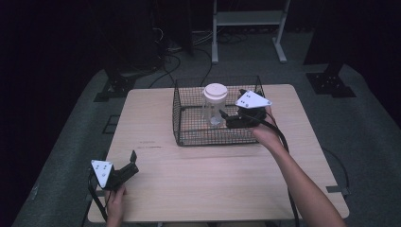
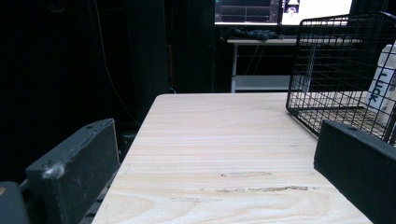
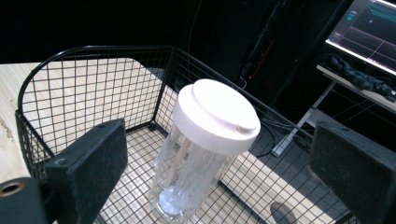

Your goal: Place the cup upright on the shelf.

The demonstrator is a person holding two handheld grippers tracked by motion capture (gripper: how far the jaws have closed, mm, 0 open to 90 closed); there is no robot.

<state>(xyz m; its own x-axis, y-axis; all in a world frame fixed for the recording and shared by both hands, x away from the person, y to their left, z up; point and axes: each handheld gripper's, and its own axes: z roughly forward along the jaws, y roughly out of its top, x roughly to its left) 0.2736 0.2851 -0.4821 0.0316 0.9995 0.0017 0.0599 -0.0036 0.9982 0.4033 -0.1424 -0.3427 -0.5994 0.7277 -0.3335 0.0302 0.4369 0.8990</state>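
Note:
A clear tumbler (image 1: 214, 101) with a white lid stands upright inside a black wire basket (image 1: 189, 137) at the back middle of the table. My right gripper (image 1: 229, 111) hovers over the basket's right part, open, its jaws pointing left at the tumbler. In the right gripper view the tumbler (image 3: 205, 140) stands between and beyond the spread jaws of the right gripper (image 3: 222, 158), not touched, with the basket wall (image 3: 93, 88) behind. My left gripper (image 1: 134, 163) rests at the table's front left, open and holding nothing. The left gripper (image 2: 215, 168) faces bare tabletop, with the basket (image 2: 327, 70) off to its right.
The light wooden table (image 1: 213, 189) has free room in front of the basket and on both sides. A white metal shelf frame (image 1: 248, 19) stands on the floor behind, with cables around it. Lit monitors (image 2: 280, 9) sit on a desk beyond the table.

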